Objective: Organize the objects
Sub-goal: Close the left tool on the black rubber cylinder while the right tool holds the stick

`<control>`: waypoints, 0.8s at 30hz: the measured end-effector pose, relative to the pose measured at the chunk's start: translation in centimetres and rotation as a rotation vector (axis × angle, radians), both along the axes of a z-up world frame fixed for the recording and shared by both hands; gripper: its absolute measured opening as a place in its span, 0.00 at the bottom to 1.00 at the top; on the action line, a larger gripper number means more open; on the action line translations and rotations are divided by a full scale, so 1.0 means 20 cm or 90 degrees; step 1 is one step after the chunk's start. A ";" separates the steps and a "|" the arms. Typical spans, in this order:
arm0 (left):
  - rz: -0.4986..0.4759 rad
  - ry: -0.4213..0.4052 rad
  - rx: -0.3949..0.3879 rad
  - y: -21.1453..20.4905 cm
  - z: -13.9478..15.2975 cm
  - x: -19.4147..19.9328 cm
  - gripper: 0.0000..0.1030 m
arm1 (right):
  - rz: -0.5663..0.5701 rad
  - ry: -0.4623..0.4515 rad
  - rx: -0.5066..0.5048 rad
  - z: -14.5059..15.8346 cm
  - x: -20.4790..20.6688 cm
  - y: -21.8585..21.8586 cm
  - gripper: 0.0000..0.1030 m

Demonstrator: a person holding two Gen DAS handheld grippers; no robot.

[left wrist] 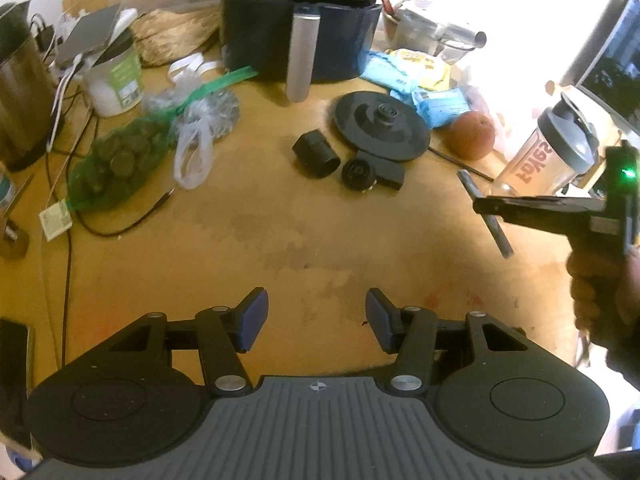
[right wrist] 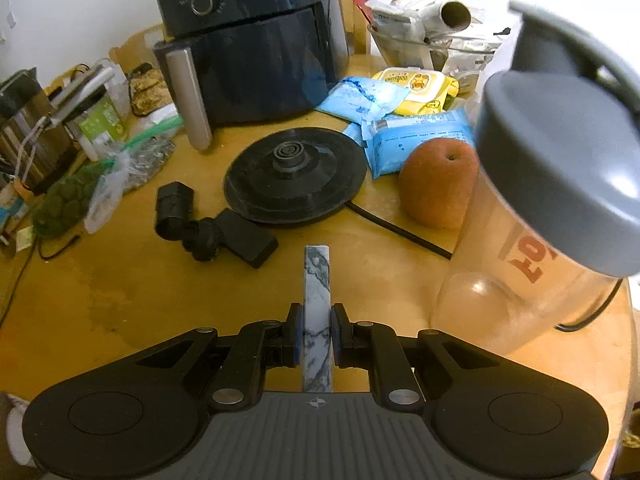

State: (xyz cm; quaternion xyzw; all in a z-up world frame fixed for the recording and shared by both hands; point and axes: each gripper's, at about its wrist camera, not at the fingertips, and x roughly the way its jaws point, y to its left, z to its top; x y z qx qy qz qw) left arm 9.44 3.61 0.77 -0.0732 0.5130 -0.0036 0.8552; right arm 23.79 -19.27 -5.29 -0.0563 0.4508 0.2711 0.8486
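Note:
My right gripper is shut on a slim marble-patterned bar, which sticks out forward above the wooden table. The left wrist view shows the same right gripper at the right edge, lifted off the table, with the bar crosswise in its tips and a hand below it. My left gripper hovers open over bare wood with nothing between its blue pads. A clear shaker bottle with a grey lid stands close on the right of the right gripper.
A dark air fryer stands at the back. In front lie a black kettle base with its cord, black adapter parts, a round orange fruit and blue and yellow packets. A green net bag, a white tub and cables crowd the left.

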 end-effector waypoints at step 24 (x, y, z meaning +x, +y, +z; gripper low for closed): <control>-0.120 -0.075 0.067 0.01 -0.20 0.48 0.53 | -0.059 0.033 0.089 0.18 -0.23 -0.23 0.16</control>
